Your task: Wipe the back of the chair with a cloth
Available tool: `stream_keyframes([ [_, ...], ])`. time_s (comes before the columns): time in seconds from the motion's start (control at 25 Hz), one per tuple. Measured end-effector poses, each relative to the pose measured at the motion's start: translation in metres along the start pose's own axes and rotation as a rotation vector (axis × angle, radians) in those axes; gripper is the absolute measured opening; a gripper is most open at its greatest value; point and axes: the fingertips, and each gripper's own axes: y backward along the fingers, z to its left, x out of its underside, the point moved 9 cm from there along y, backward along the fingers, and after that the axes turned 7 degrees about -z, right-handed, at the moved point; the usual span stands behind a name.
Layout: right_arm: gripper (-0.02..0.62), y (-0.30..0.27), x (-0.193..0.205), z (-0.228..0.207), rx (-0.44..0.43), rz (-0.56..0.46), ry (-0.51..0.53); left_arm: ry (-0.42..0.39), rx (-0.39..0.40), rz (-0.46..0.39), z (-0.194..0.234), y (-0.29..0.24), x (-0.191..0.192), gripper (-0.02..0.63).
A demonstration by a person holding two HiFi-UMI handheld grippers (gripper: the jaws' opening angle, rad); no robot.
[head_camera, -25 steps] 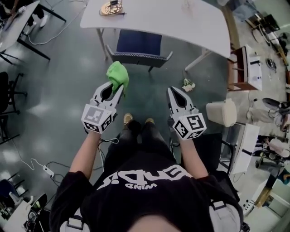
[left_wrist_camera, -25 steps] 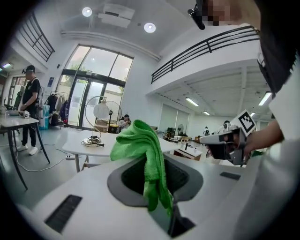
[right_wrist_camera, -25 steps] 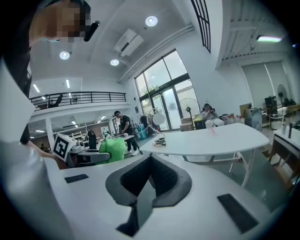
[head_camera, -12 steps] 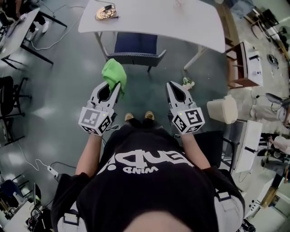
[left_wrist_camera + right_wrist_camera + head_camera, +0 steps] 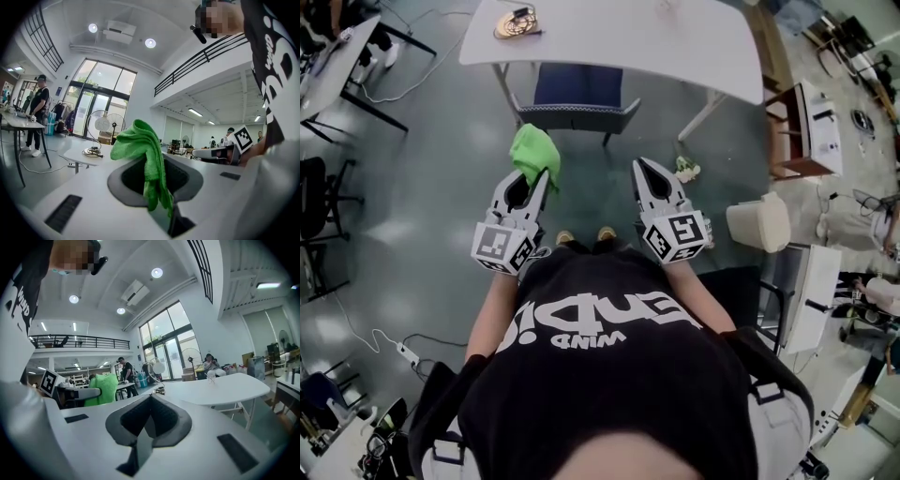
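Note:
A blue-seated chair (image 5: 572, 94) stands tucked under the white table (image 5: 609, 42), its grey back facing me. A green cloth (image 5: 534, 152) bunches out of my left gripper (image 5: 542, 178), whose jaws are shut on it; in the left gripper view the cloth (image 5: 147, 159) hangs down between the jaws of that gripper (image 5: 157, 187). It is held in the air in front of the chair's back, apart from it. My right gripper (image 5: 639, 167) hovers level with the left, shut and holding nothing (image 5: 147, 420). The cloth (image 5: 104, 387) also shows at the left of the right gripper view.
A coil of cable (image 5: 516, 21) lies on the white table. A cream bin (image 5: 759, 225) and a small wooden table (image 5: 802, 131) stand at the right. Black desks and chairs (image 5: 319, 197) line the left; a cable and power strip (image 5: 403, 352) lie on the floor.
The person has stepped toward the chair, so both grippers sit a little closer to its back. The right gripper has shifted left. The cloth stays clamped.

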Motion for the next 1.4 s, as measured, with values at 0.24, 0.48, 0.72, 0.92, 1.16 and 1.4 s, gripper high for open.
stream_keyframes([
  [0.24, -0.003, -0.005, 0.012, -0.006, 0.02, 0.015, -0.002, 0.025, -0.045, -0.003, 0.012, 0.005, 0.017, 0.071],
  [0.48, -0.005, -0.005, 0.012, -0.011, 0.023, 0.007, -0.002, 0.017, -0.066, -0.011, 0.015, 0.003, 0.012, 0.071],
  [0.72, -0.005, -0.003, 0.007, -0.016, 0.024, 0.003, -0.006, 0.033, -0.082, 0.001, 0.013, -0.001, 0.011, 0.071],
  [0.92, -0.004, -0.002, 0.006, -0.02, 0.027, 0.003, -0.008, 0.034, -0.083, 0.006, 0.01, -0.002, 0.011, 0.071],
  [1.16, -0.005, 0.0, 0.006, -0.021, 0.019, 0.0, -0.017, 0.034, -0.095, 0.015, 0.007, -0.002, 0.011, 0.071],
  [1.4, -0.004, -0.005, 0.007, -0.023, 0.01, 0.005, -0.022, 0.033, -0.099, 0.021, 0.009, -0.003, 0.012, 0.071],
])
